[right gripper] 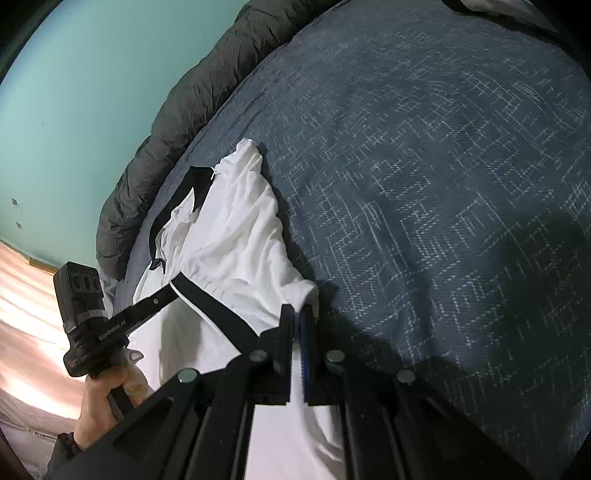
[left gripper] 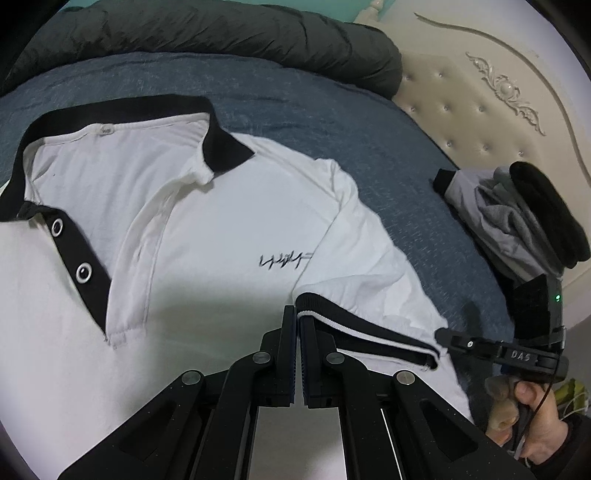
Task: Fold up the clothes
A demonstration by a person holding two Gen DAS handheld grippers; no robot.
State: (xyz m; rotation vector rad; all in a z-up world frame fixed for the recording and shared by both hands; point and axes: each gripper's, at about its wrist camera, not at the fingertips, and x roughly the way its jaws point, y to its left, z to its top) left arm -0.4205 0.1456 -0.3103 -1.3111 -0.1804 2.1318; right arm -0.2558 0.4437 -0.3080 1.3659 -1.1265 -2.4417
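- Bed [left gripper: 332, 110]: blue woven cover, takes up most of both views. Dark quilt [left gripper: 221, 33] bunched along the far edge; cream tufted headboard [left gripper: 461, 103] off to one side.
- Polo shirt [left gripper: 203, 221]: white, lies front-up and mostly spread on the bed cover. Black collar [left gripper: 110, 110] at the far end, black placket with two metal eyelets, small dark script on the chest.
- Handling, judged: light, limp knit. It will sag and wrinkle wherever it is unsupported, and it should drag easily over the cover. Hems and trims are the firmest places to pinch.
- Sleeve cuff [left gripper: 369, 328]: black band with a white stripe, the sleeve drawn in over the body.
- Left gripper [left gripper: 297, 314]: jaws closed, pinching the near end of that cuff.
- Right gripper [right gripper: 297, 314]: jaws together on white cloth at the sleeve's outer fold, right where shirt meets bare cover. Whether it bites one layer or several cannot be told.
- Small pile of grey and black clothes [left gripper: 517, 214] near the headboard, well apart from the shirt.
- Hidden: shirt's lower hem and other sleeve are cut off or covered by the gripper bodies. Script illegible.
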